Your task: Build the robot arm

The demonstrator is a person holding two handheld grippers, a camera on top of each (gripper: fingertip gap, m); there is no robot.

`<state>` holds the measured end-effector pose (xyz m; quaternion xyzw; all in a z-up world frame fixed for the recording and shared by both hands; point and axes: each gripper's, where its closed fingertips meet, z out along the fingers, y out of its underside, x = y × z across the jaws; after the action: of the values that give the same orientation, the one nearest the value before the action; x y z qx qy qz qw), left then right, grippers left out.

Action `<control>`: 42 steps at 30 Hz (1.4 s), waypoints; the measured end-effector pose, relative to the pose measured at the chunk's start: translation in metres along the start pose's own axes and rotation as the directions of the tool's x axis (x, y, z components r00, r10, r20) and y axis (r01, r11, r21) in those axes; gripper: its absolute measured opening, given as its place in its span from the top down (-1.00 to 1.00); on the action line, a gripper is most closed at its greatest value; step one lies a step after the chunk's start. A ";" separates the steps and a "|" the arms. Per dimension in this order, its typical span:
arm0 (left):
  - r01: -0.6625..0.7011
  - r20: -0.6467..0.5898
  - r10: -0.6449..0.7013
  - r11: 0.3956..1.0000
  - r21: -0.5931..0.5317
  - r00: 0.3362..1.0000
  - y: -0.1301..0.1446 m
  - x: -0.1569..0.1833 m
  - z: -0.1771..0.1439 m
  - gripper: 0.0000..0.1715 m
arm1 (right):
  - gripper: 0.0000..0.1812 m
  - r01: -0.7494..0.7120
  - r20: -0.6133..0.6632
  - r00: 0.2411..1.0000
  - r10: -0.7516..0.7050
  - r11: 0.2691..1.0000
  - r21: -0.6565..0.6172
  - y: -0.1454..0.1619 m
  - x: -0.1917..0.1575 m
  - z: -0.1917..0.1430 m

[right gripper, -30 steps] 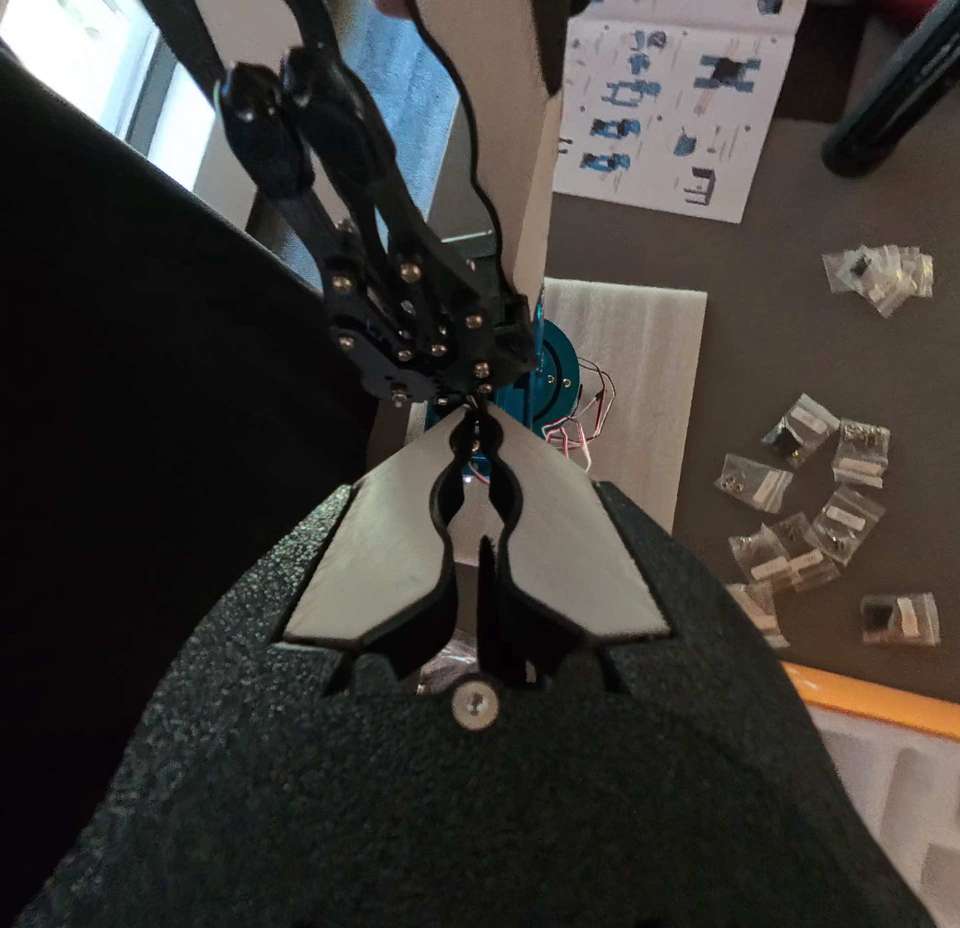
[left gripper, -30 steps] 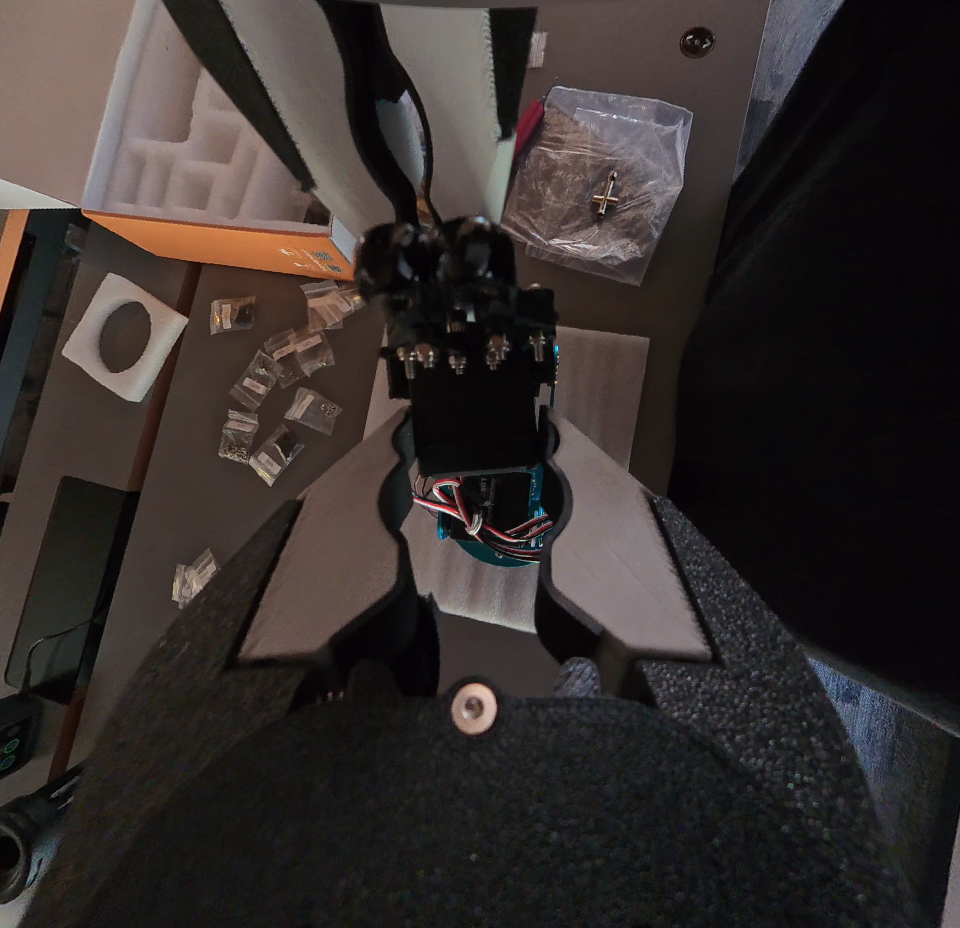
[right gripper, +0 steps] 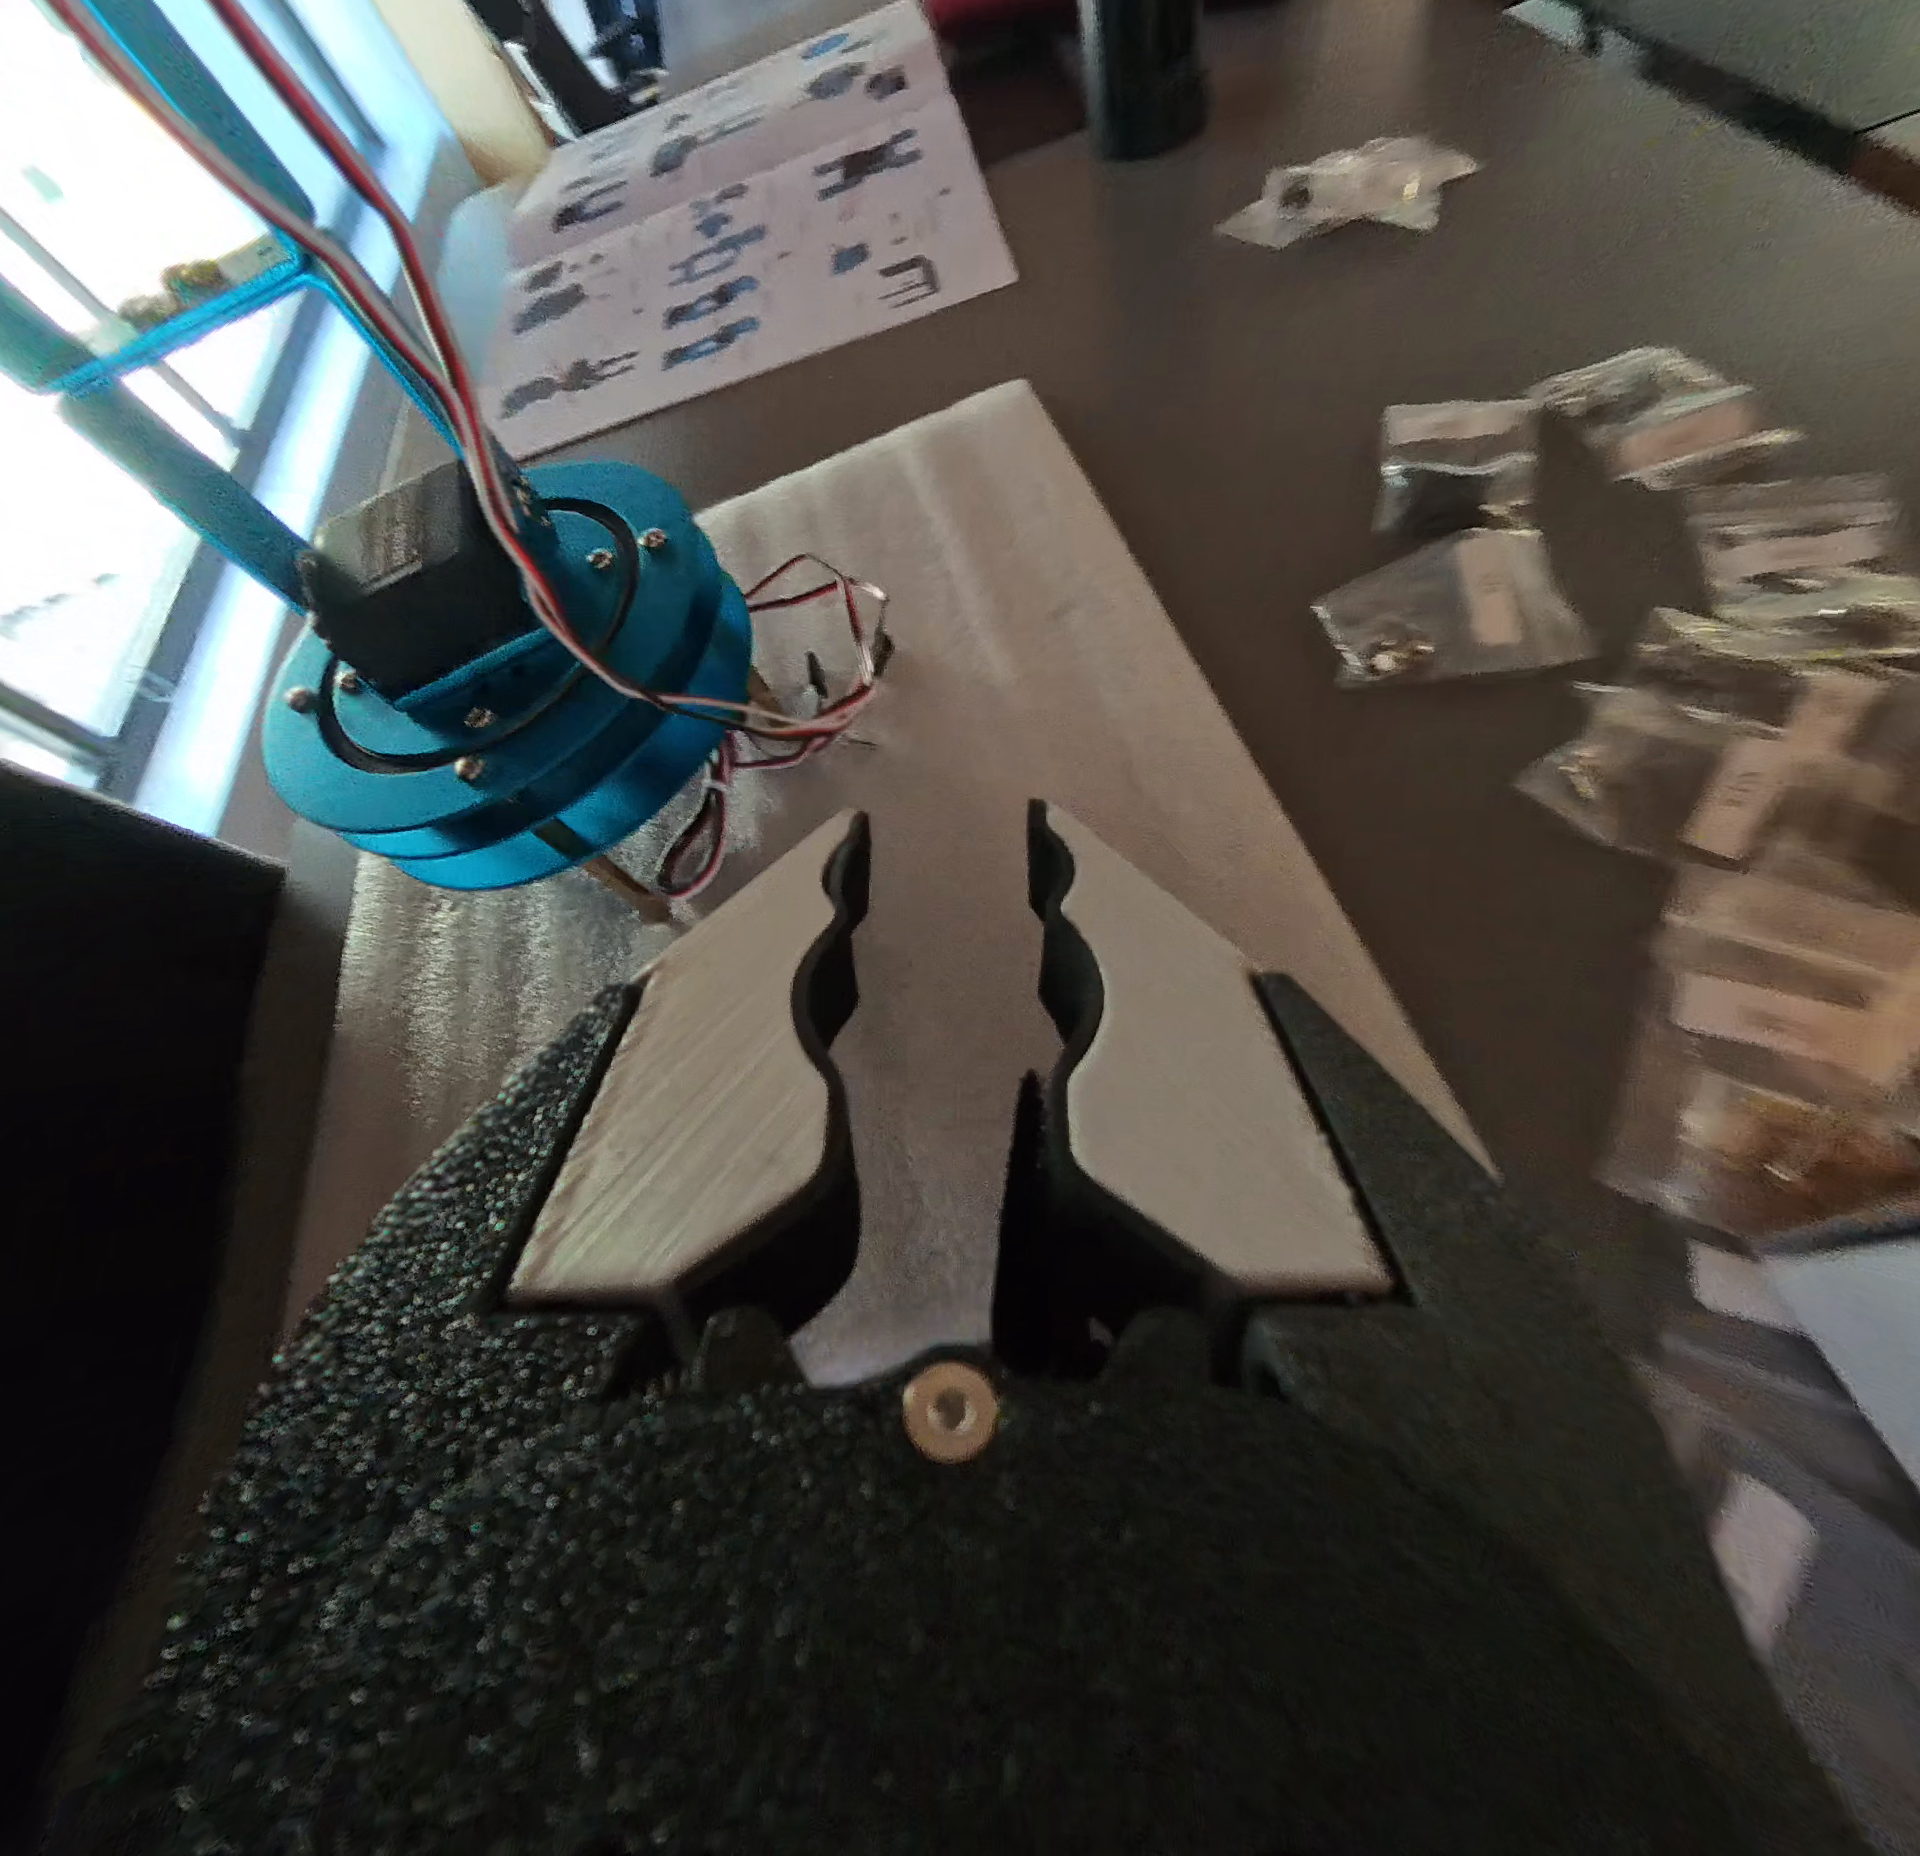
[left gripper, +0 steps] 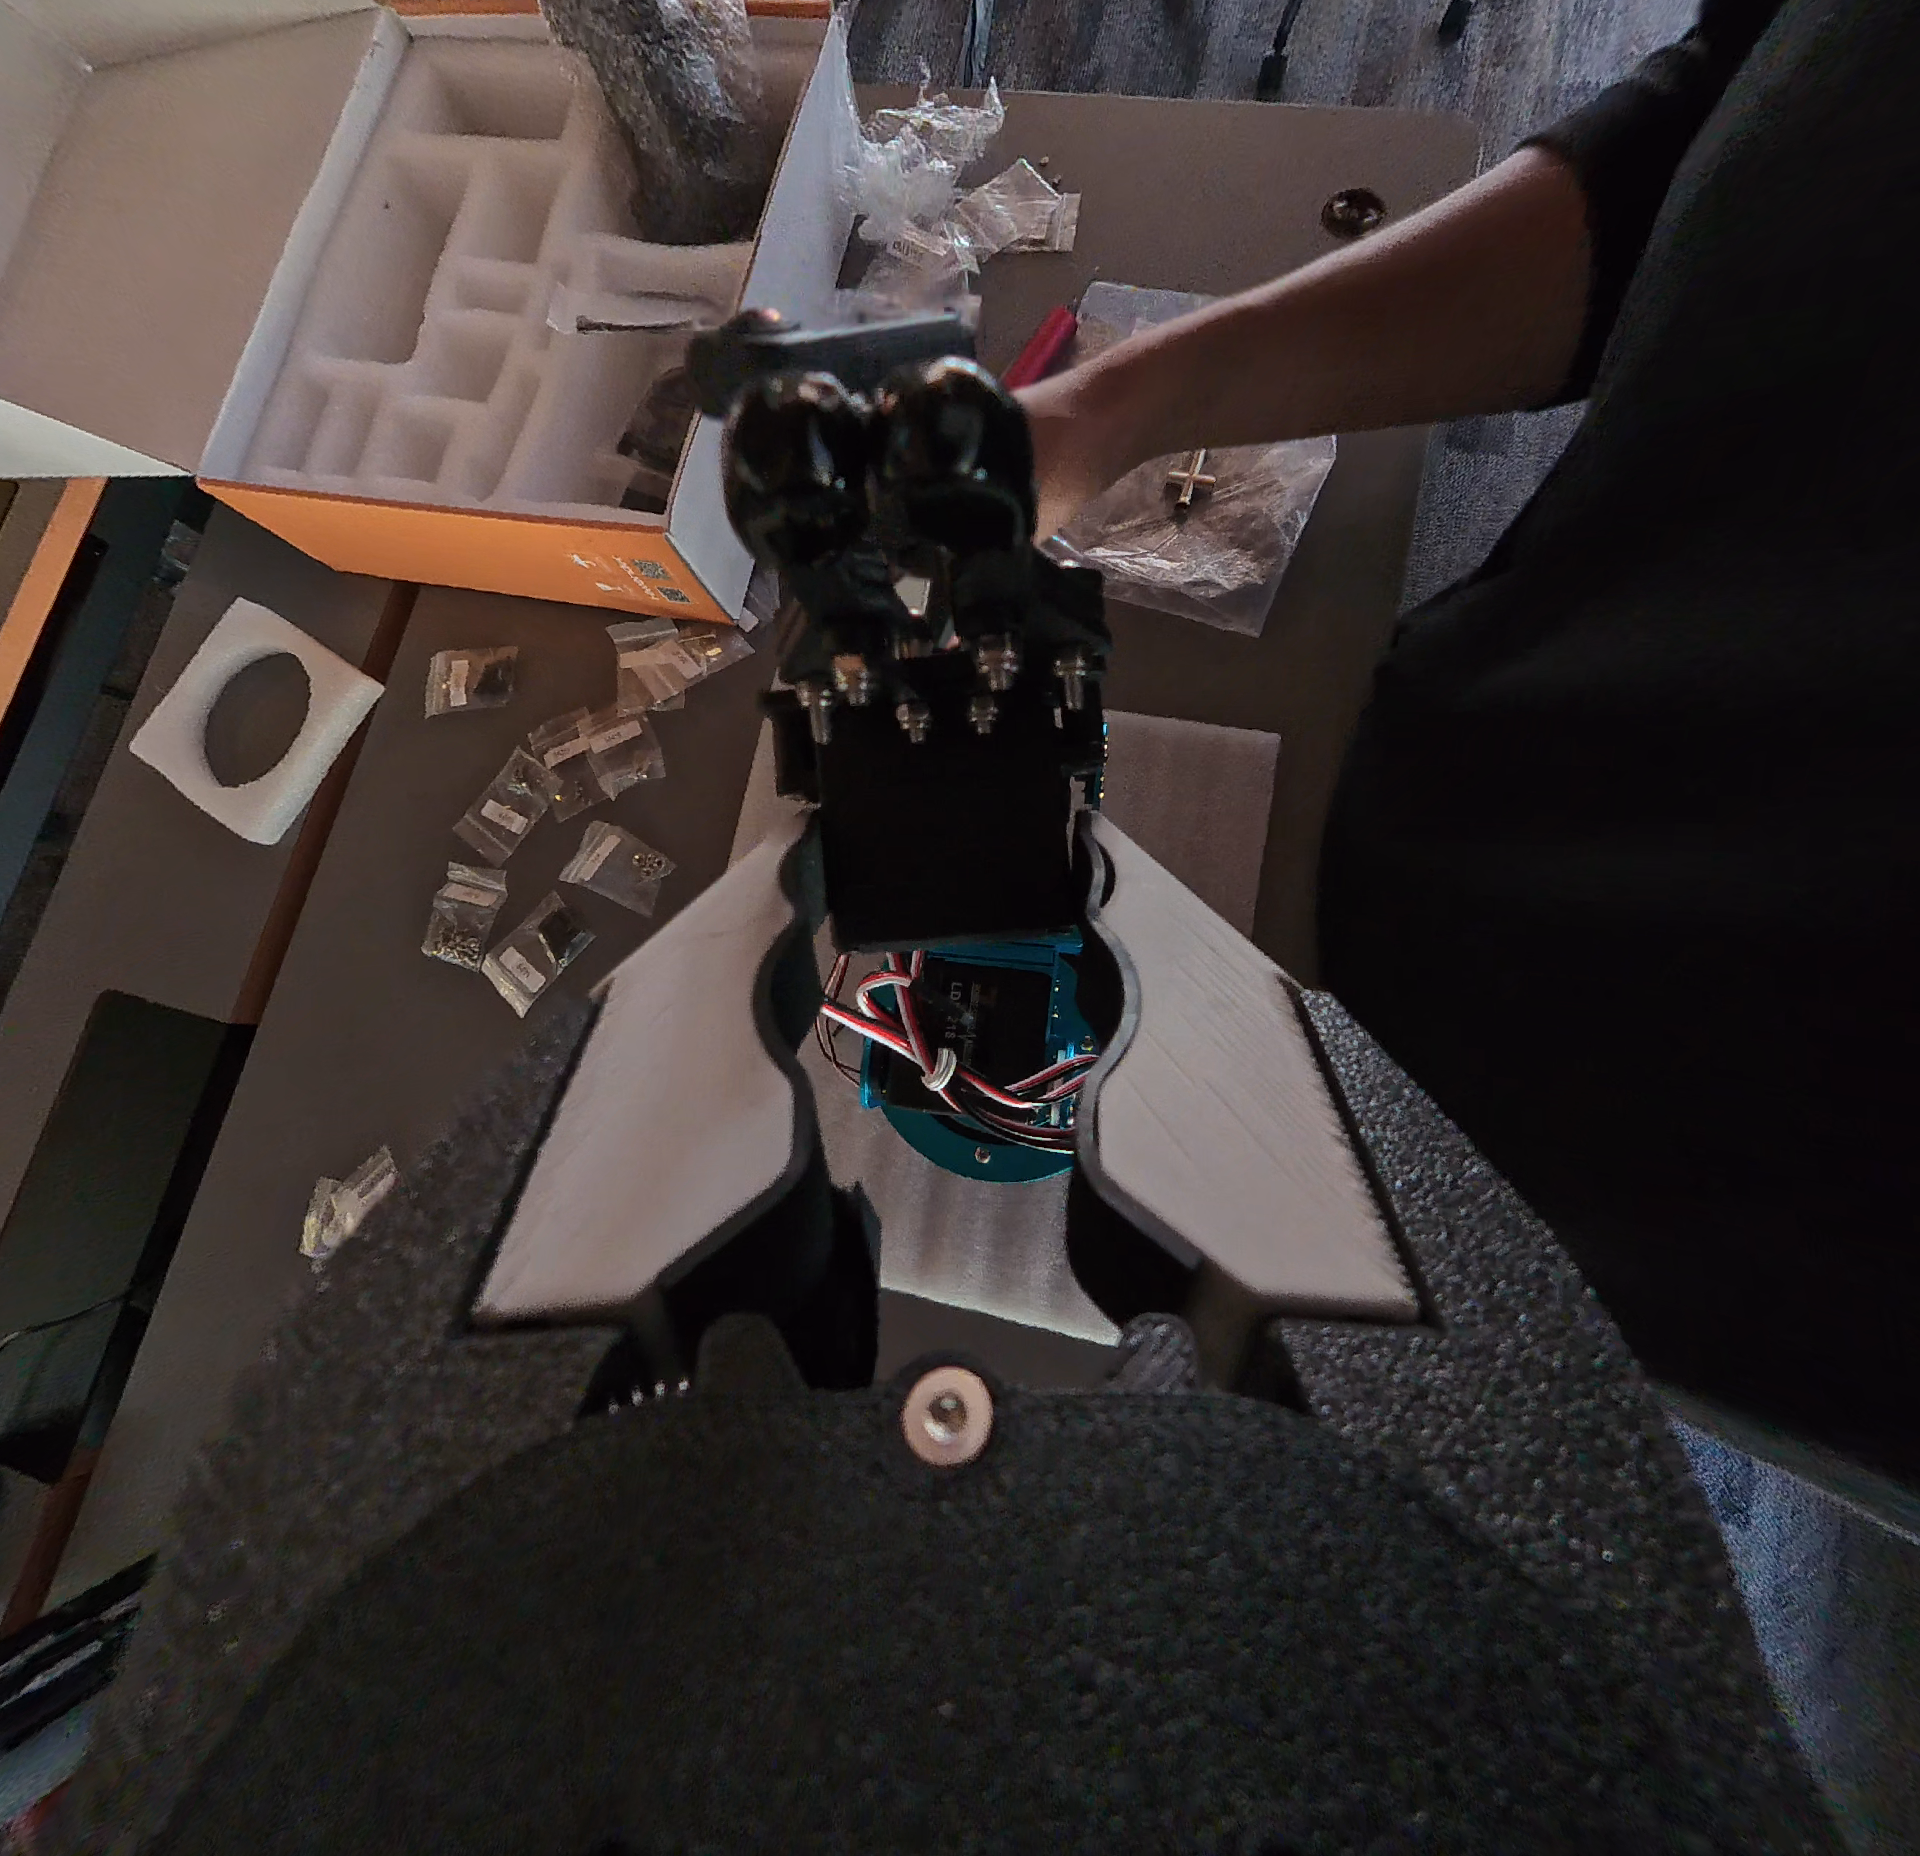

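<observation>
Left wrist view, far left: a white foam square with a round hole (left gripper: 255,717) lies at 9 o'clock on the brown table (left gripper: 343,1058).
Box: an orange-sided carton with white foam compartments (left gripper: 457,279) sits open at 11 o'clock.
Small bags: clear packets of hardware (left gripper: 540,830) are scattered between the box and the left gripper.
Left gripper (left gripper: 943,861): its fingers pinch the black block of a small robot arm kit (left gripper: 940,798) from both sides; the kit's black claw points up toward 12 o'clock.
Base: the kit's blue round base with red, white and black wires (left gripper: 966,1089) shows below the block, over a white foam sheet (left gripper: 1195,778).
Hand: a person's bare hand (left gripper: 1070,435) reaches in from 2 o'clock to just behind the claw.
Right wrist view, left: the blue base (right gripper: 509,694) is tilted at 10 o'clock above the foam sheet (right gripper: 987,580).
Right gripper (right gripper: 945,830): fingers spread, nothing between them, apart from the base.
Paper: a printed sheet (right gripper: 727,217) lies at 12 o'clock.
Right edge: blurred clear packets (right gripper: 1662,611) at 3 o'clock.
</observation>
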<state>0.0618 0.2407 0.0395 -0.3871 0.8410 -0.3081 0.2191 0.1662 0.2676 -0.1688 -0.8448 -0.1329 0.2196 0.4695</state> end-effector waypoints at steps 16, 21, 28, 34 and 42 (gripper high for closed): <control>0.060 0.033 -0.060 0.998 0.004 0.998 0.005 0.001 -0.005 0.46 | 0.78 0.248 0.403 0.909 -0.108 0.917 -0.313 0.027 -0.035 0.075; 0.051 0.024 -0.051 0.999 0.001 0.998 0.004 0.000 -0.003 0.46 | 0.81 0.259 0.419 0.902 -0.104 0.907 -0.333 0.027 -0.034 0.084; 0.052 0.017 -0.052 0.999 0.001 0.998 0.004 0.001 -0.003 0.46 | 0.79 0.298 0.420 0.895 -0.147 0.900 -0.320 0.020 -0.038 0.093; 0.056 0.016 -0.056 0.998 0.005 0.998 0.004 0.000 -0.004 0.46 | 0.79 0.356 0.411 0.887 -0.210 0.878 -0.320 0.021 -0.038 0.098; 0.055 0.011 -0.055 0.998 0.017 0.998 0.004 0.000 -0.003 0.46 | 0.96 0.392 0.316 0.900 -0.299 0.873 -0.291 0.017 -0.028 0.103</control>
<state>0.0577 0.2435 0.0389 -0.4100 0.8261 -0.3188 0.2187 0.0913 0.3219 -0.2239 -0.8399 -0.3803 0.2135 0.3231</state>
